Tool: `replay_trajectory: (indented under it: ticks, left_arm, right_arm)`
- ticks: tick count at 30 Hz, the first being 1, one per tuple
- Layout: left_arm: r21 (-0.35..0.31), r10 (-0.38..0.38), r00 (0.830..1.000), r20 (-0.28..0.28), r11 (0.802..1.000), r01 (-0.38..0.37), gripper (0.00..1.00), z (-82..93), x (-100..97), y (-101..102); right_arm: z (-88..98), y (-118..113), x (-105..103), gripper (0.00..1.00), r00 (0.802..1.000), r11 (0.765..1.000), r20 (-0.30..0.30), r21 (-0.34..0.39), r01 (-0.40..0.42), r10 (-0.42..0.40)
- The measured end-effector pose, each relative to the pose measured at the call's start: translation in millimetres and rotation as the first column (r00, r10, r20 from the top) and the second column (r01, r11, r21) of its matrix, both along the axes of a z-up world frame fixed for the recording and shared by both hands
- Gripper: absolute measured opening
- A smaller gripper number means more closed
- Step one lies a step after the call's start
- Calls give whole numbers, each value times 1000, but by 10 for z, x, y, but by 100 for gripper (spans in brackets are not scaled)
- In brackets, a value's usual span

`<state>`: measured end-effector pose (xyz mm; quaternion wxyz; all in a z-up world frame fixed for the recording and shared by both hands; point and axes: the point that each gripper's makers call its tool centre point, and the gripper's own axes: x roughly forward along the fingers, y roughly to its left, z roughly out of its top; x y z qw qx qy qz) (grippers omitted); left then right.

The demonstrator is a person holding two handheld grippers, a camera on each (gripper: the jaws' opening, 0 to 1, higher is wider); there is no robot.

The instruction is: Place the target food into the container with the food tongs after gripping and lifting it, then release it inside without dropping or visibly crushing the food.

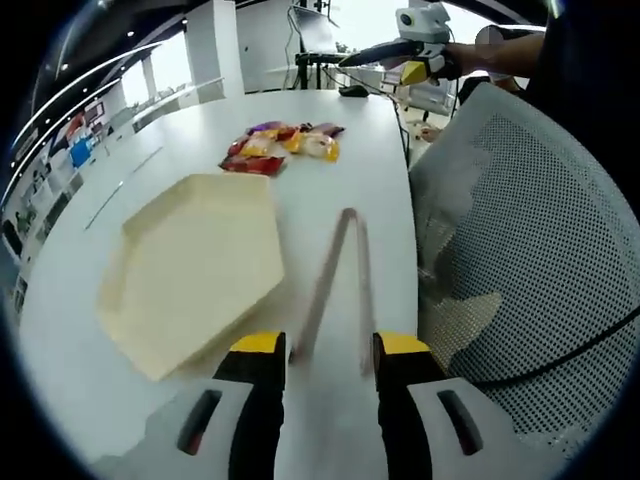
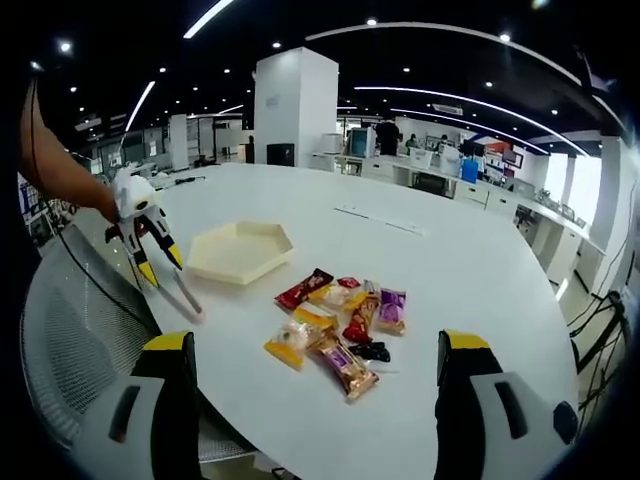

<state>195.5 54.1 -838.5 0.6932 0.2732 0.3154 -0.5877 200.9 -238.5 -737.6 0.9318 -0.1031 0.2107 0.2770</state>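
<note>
My left gripper point(image 1: 330, 345) is shut on a pair of metal food tongs point(image 1: 340, 270), whose two arms run forward between its yellow-tipped jaws and meet low over the white table. A cream hexagonal tray point(image 1: 190, 265) lies empty just left of the tongs. Beyond it is a pile of several wrapped snacks point(image 1: 285, 145). In the right gripper view the snacks point(image 2: 340, 320) lie ahead of my right gripper point(image 2: 315, 345), which is open and holds nothing. The tray point(image 2: 240, 250) lies behind them. At left, the left gripper point(image 2: 161, 265) points the tongs point(image 2: 185, 298) down to the table.
A grey mesh chair back point(image 1: 530, 250) stands against the table edge to the right of the tongs. A person's arm point(image 2: 55, 170) reaches down to the left gripper. The round white table point(image 2: 450, 250) stretches bare beyond the snacks. Desks and a white pillar stand far behind.
</note>
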Motion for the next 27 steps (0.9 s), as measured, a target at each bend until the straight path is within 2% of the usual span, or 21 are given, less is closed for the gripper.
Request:
replay_trajectory:
  ticks: [5,11,14,15,17,21,26,27]
  left_arm:
    - [12,-10,1000,-7,1000,10,31,-29,-19,-12]
    - [33,-37,999,13,999,37,30,-63,-16,-16]
    - [87,-64,998,16,994,63,34,-137,-43,18]
    - [82,-69,998,10,994,68,34,-131,-51,21]
    - [62,-45,999,22,997,44,30,-110,1,19]
    - [50,-60,998,27,997,59,25,-105,3,16]
    - [84,-142,984,104,988,133,12,-98,62,11]
    - [84,-144,984,101,987,136,10,-100,56,10]
  right_arm:
    - [-8,13,-6,100,1000,1000,-3,0,-4,4]
    - [-15,25,7,100,1000,1000,-5,2,-6,6]
    - [-17,43,12,100,1000,1000,-6,3,-9,9]
    - [-17,50,14,100,1000,1000,-6,4,-10,10]
    - [-19,61,19,100,1000,1000,-7,6,-12,12]
    - [-24,71,19,100,1000,1000,-9,7,-15,15]
    - [-38,80,17,100,1000,1000,-14,8,-15,15]
    - [-41,82,19,100,1000,1000,-14,8,-15,16]
